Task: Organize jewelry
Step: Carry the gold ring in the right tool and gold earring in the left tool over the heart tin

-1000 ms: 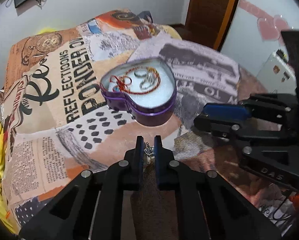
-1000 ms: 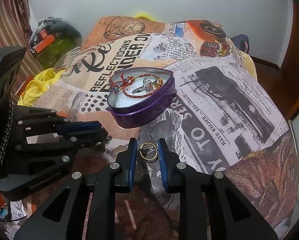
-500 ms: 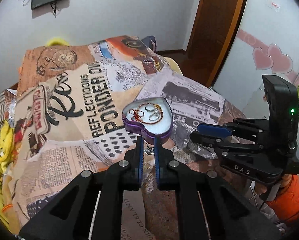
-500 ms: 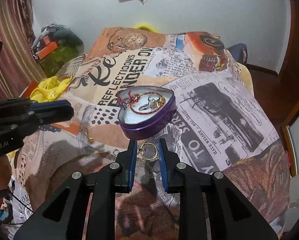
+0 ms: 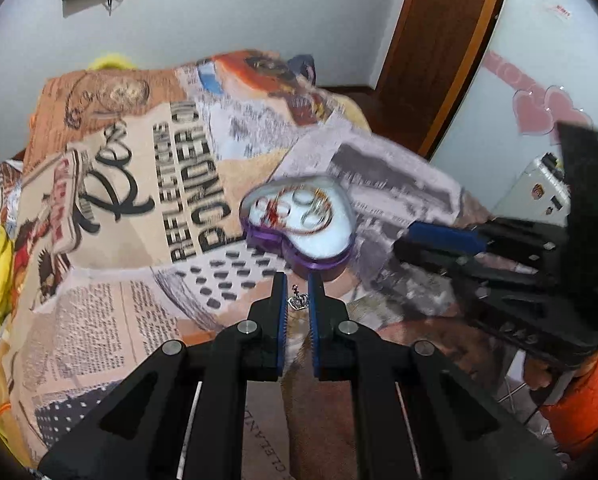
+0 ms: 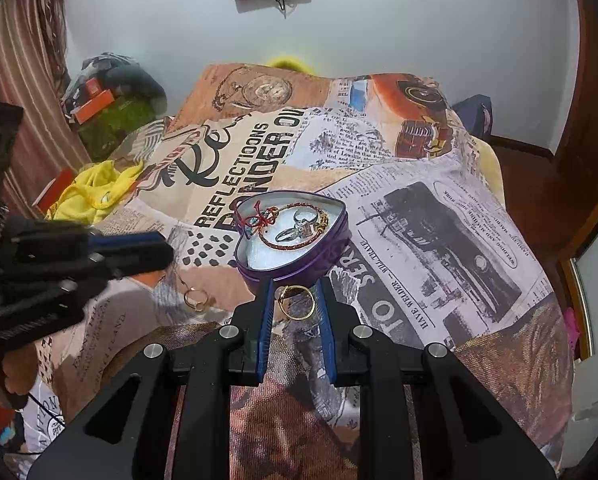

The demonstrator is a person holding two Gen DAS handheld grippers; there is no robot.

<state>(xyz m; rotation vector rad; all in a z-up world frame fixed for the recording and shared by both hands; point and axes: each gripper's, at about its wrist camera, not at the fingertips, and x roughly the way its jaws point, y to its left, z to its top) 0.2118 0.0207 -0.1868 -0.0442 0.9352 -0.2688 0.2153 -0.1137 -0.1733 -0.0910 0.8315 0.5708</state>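
Left wrist: left claw (image 5: pixel 297 294) pinching a small crown charm (image 5: pixel 298 301), has swung back in close to the heart tin (image 5: pixel 299 224) mid-bed, frame blurred, so drop-in looks next. Right wrist: right claw (image 6: pixel 295 294) still pinching the gold ring (image 6: pixel 297 302), holding just near of the tin (image 6: pixel 291 240); another ring (image 6: pixel 195 300) lies on the bed to the left.

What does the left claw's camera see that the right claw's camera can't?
Only the left wrist view shows the tiny silver crown charm gripped in the left claw, plus pink heart stickers. Only the right wrist view shows the gold ring in the right claw and another ring on the blanket. Both show the purple heart tin.
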